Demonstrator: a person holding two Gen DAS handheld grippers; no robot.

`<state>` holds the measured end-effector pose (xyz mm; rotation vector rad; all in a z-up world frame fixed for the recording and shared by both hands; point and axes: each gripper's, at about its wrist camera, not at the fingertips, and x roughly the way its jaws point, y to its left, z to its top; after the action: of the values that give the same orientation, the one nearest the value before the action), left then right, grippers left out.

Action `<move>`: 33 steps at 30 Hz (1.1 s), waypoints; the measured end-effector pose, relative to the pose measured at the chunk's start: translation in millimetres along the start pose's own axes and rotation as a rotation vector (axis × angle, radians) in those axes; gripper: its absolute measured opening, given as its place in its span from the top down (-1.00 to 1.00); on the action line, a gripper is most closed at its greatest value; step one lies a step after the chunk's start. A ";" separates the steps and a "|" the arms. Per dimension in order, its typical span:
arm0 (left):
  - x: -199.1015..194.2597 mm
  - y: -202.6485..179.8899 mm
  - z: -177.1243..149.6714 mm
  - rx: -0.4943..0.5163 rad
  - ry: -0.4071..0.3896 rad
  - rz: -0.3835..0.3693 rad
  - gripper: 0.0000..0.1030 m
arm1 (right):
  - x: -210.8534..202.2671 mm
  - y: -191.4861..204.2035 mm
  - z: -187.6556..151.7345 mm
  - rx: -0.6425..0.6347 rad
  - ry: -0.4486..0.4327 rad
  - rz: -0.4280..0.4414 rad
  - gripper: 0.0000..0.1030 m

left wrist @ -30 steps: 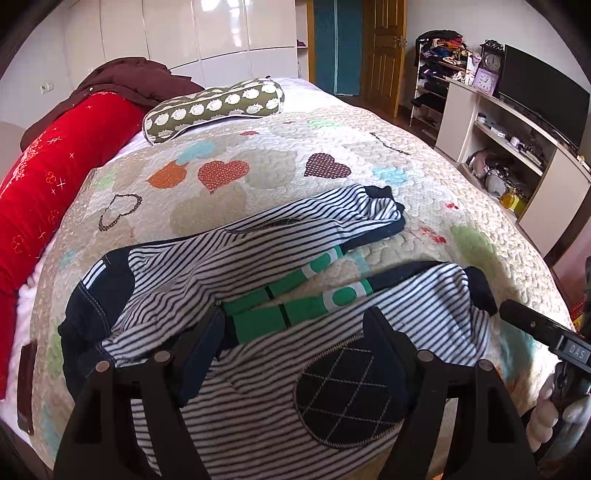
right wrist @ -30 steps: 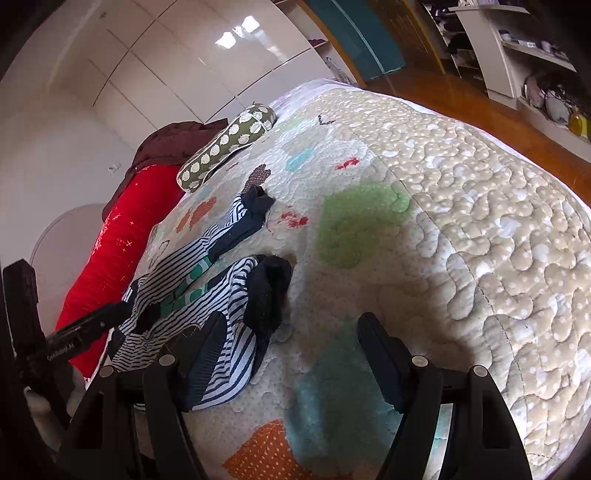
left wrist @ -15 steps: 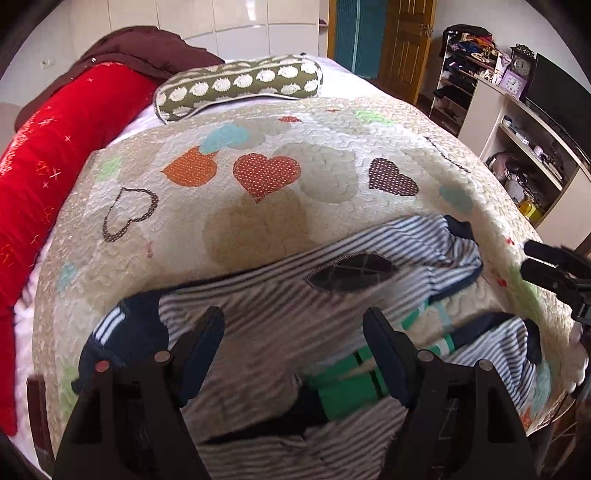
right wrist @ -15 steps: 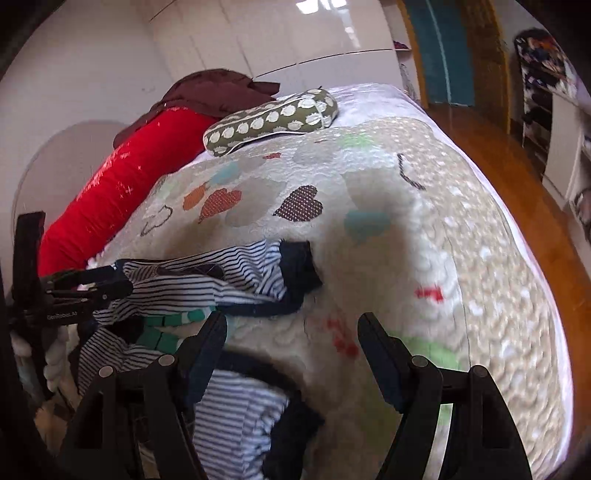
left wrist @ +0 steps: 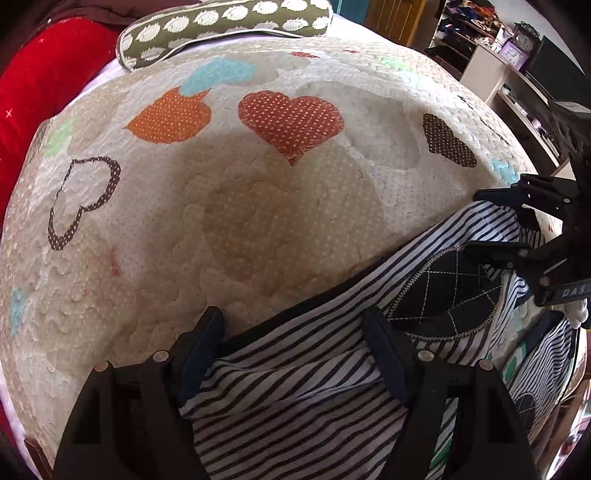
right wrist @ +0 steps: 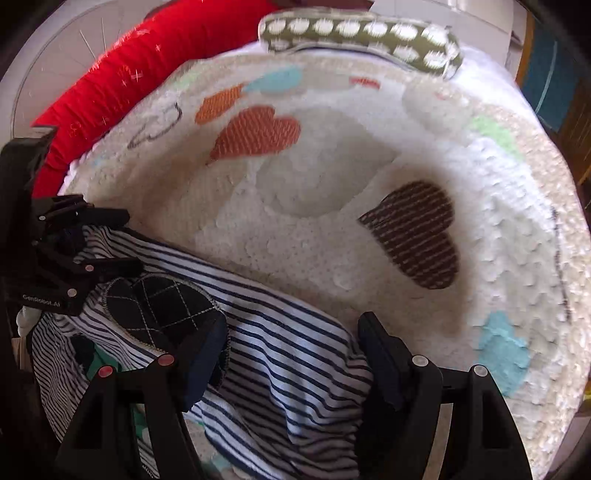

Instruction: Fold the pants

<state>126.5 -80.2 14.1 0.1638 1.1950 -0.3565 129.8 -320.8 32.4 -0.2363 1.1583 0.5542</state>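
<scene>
The pants are white with navy stripes, dark checked knee patches and green trim. They lie on the quilted bed near its front edge. My left gripper is open over the striped fabric near the waist end. My right gripper is open over the striped leg, with a knee patch beside its left finger. Each gripper shows in the other's view: the right one at the far right, the left one at the far left.
The quilt carries heart patches. A red bolster lies along the left and a green spotted pillow at the head. Shelves and a TV unit stand to the right of the bed.
Both grippers have moved forward and down over the far pant leg. The pants now fill the bottom of both views. Both jaws stay open.
</scene>
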 end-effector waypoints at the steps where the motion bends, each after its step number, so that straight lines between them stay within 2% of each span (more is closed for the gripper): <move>1: -1.8 -1.9 -0.2 0.005 -0.007 -0.006 -0.12 | -0.8 4.8 -1.2 -0.021 -0.011 -0.012 -0.42; 2: -6.1 -4.0 -1.4 -0.001 -0.028 -0.017 0.69 | -2.8 8.6 -3.1 -0.025 -0.017 -0.015 -0.04; 3: -10.1 -5.9 -2.4 -0.010 -0.041 -0.010 0.96 | -5.3 10.8 -4.7 -0.021 -0.020 -0.008 0.23; 4: -14.3 -8.5 -3.8 -0.017 -0.051 -0.003 0.94 | -8.0 11.1 -4.5 -0.008 -0.019 0.020 0.68; 5: -18.7 -10.7 -5.7 -0.020 -0.070 0.010 0.94 | -12.2 12.7 -5.5 0.007 -0.026 0.036 0.85; 9: -50.8 -23.9 -21.8 -0.025 -0.134 0.034 0.94 | -42.2 24.6 -16.8 0.013 -0.100 0.002 0.85; 13: -97.6 -27.7 -45.3 -0.037 -0.222 0.020 0.94 | -81.8 43.3 -39.2 0.000 -0.183 -0.034 0.85; 15: -122.7 -32.3 -65.6 -0.055 -0.266 0.000 0.94 | -104.4 50.8 -57.5 0.005 -0.219 -0.024 0.85; 19: -151.7 -47.4 -110.0 -0.087 -0.320 -0.040 0.94 | -136.2 71.1 -105.3 0.006 -0.275 0.008 0.85; 21: -159.3 -58.8 -143.2 -0.093 -0.344 -0.059 0.94 | -141.0 85.4 -135.8 0.011 -0.277 0.032 0.85; 23: -157.4 -68.3 -172.0 -0.108 -0.339 -0.080 0.94 | -138.8 97.8 -167.4 0.010 -0.260 0.038 0.85; 25: -144.3 -78.1 -202.2 -0.136 -0.297 -0.094 0.93 | -130.5 106.7 -198.1 -0.002 -0.221 0.020 0.84; 26: -136.3 -82.8 -216.5 -0.148 -0.264 -0.086 0.93 | -123.6 110.1 -212.6 0.002 -0.198 0.005 0.77; 28: -134.6 -85.3 -233.5 -0.179 -0.249 -0.076 0.93 | -116.3 110.0 -233.3 0.043 -0.174 -0.022 0.65; 30: -147.4 -77.1 -244.6 -0.228 -0.281 -0.096 0.93 | -119.5 106.8 -248.7 0.086 -0.192 -0.016 0.55; 32: -161.8 -63.6 -246.7 -0.277 -0.331 -0.099 0.84 | -127.4 100.4 -264.0 0.144 -0.223 0.012 0.21; 33: -170.2 -54.4 -244.9 -0.308 -0.357 -0.096 0.74 | -130.6 96.1 -269.1 0.171 -0.238 0.016 0.14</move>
<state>-162.4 -23.6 86.6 -0.2179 0.8917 -0.2675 -173.4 -399.6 55.3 -0.0128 0.9705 0.4803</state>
